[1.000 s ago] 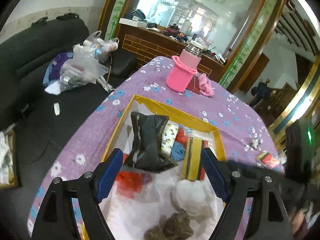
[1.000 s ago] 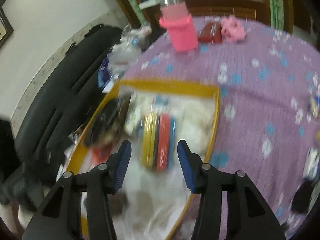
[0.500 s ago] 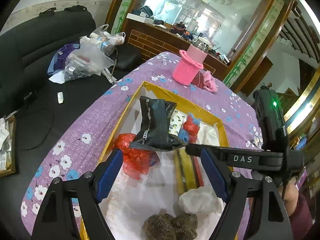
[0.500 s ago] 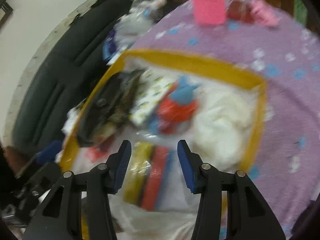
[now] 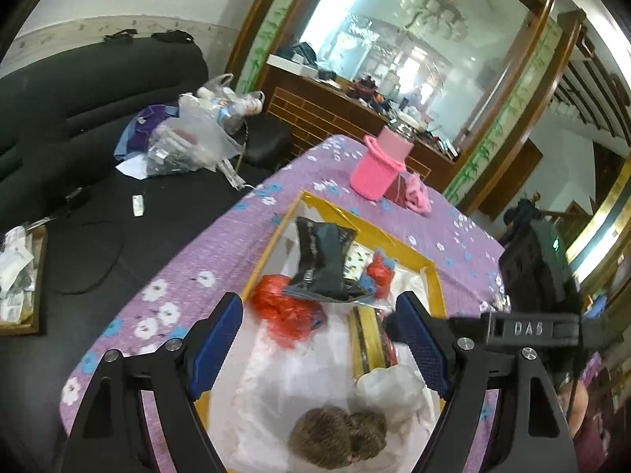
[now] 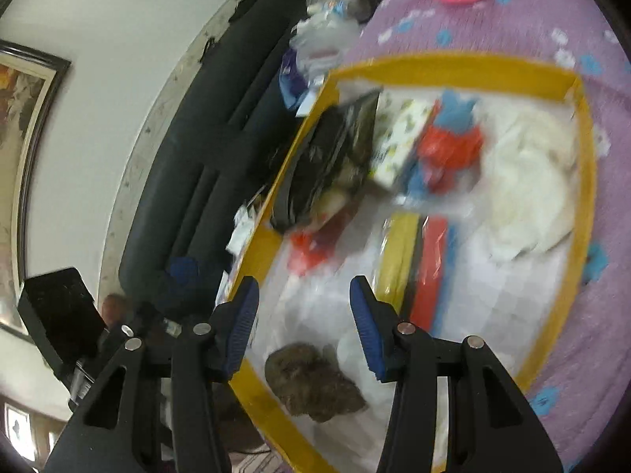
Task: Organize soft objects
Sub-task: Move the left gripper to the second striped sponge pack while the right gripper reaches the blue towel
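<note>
A yellow-rimmed box [image 5: 394, 241] [image 6: 453, 71] lined in white sits on a purple flowered cloth [image 5: 221, 244]. It holds a black pouch [image 5: 323, 260] [image 6: 327, 157], a red plastic bag [image 5: 284, 309], a red and blue toy [image 6: 447, 146], a yellow and red strip pack [image 5: 370, 341] [image 6: 414, 260], a white soft lump [image 5: 390, 390] and a brown fuzzy lump [image 5: 339, 437] [image 6: 311, 384]. My left gripper [image 5: 319, 343] hangs open over the box's near half, holding nothing. My right gripper [image 6: 303, 323] is open above the brown lump, nothing between its fingers.
A pink knitted cup [image 5: 378, 169] and a pink cloth [image 5: 418, 197] stand beyond the box. A black sofa [image 5: 79, 126] with plastic bags [image 5: 189, 146] lies to the left. The right gripper's body [image 5: 532, 327] reaches in from the right. A wooden tray [image 5: 19, 287] sits at far left.
The right gripper has come in over the box from the right and tipped down toward its near end. The left gripper drew back, bringing the brown lump into view. Both stayed open.
</note>
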`<state>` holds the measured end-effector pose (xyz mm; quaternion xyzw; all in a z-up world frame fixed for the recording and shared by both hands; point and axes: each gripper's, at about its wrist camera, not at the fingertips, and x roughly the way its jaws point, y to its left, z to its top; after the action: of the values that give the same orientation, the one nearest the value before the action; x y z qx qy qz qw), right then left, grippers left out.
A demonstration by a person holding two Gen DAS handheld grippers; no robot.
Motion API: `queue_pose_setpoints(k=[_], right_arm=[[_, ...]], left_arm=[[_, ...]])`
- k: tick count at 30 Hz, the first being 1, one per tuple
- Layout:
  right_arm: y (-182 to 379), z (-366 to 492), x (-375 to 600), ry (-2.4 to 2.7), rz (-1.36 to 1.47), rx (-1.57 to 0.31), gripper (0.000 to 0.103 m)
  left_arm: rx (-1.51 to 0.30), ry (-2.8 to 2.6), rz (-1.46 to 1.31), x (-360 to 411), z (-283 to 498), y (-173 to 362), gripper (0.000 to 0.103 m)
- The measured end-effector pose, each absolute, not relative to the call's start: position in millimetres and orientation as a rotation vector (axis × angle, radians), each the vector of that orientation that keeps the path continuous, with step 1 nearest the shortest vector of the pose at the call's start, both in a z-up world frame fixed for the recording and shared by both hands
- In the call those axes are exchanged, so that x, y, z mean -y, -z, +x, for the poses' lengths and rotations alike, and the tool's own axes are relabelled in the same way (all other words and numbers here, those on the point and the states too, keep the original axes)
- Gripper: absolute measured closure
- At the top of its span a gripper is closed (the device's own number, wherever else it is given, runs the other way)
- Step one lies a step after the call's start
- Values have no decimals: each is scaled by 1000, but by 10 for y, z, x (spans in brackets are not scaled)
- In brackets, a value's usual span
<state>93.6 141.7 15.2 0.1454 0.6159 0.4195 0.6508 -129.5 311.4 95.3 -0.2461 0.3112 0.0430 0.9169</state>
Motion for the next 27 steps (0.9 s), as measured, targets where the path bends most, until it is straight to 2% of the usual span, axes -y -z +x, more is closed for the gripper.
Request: queue_pose_setpoints(k=[4, 13, 19, 27], right_arm=[[26, 987, -1450, -860, 272, -1412, 56], [-645, 693, -744, -728, 202, -1119, 56], [-1025, 500, 599, -458, 201, -931, 57], [-985, 811, 2055, 5, 261, -870, 57]], left_arm=[[-627, -111, -512, -3165, -1444, -946, 23], [-658, -42, -488, -3002, -1486, -988, 22], [-688, 41, -421, -2653, -1443, -1081, 22], [-748, 149, -342, -2017, -1282, -1156, 22]])
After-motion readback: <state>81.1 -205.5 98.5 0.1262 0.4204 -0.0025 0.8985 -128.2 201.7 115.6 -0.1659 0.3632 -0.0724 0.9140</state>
